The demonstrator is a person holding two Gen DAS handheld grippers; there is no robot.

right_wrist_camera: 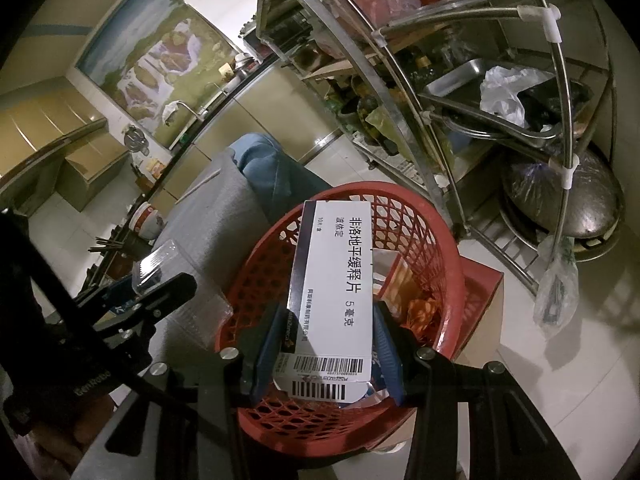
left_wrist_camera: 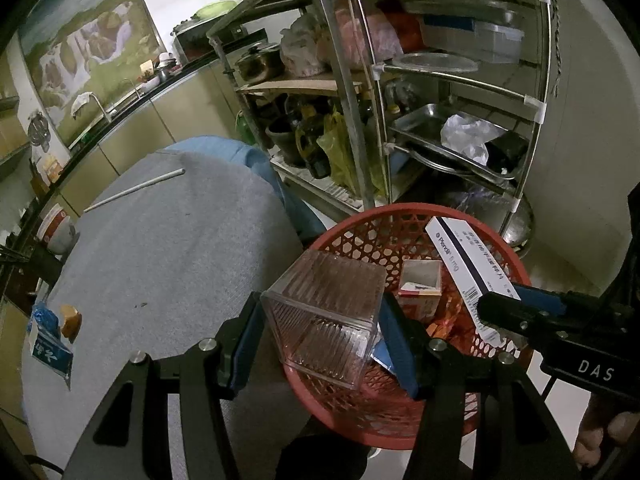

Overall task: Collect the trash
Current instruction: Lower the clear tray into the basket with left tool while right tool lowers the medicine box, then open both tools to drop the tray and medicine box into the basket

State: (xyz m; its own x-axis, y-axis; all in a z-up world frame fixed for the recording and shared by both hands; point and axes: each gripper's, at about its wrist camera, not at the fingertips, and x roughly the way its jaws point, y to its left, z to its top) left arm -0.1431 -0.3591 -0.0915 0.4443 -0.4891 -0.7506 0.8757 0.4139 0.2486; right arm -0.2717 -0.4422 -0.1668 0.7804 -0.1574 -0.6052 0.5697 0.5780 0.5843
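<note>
A red lattice basket (left_wrist_camera: 404, 420) (right_wrist_camera: 424, 216) stands beside the grey-covered table (left_wrist_camera: 160, 248). My left gripper (left_wrist_camera: 320, 340) is shut on a clear ribbed plastic box (left_wrist_camera: 324, 312) and holds it over the basket's near rim. My right gripper (right_wrist_camera: 326, 344) is shut on a white medicine carton (right_wrist_camera: 332, 280) (left_wrist_camera: 468, 272) above the basket. Inside the basket lie a small open carton (left_wrist_camera: 420, 288) and orange wrappers (right_wrist_camera: 420, 308).
A blue-white packet (left_wrist_camera: 48, 344) and a small orange piece (left_wrist_camera: 71, 320) lie at the table's left edge; a thin white rod (left_wrist_camera: 136, 190) lies at its far side. A steel shelf rack (left_wrist_camera: 460, 120) full of pots and bags stands behind the basket.
</note>
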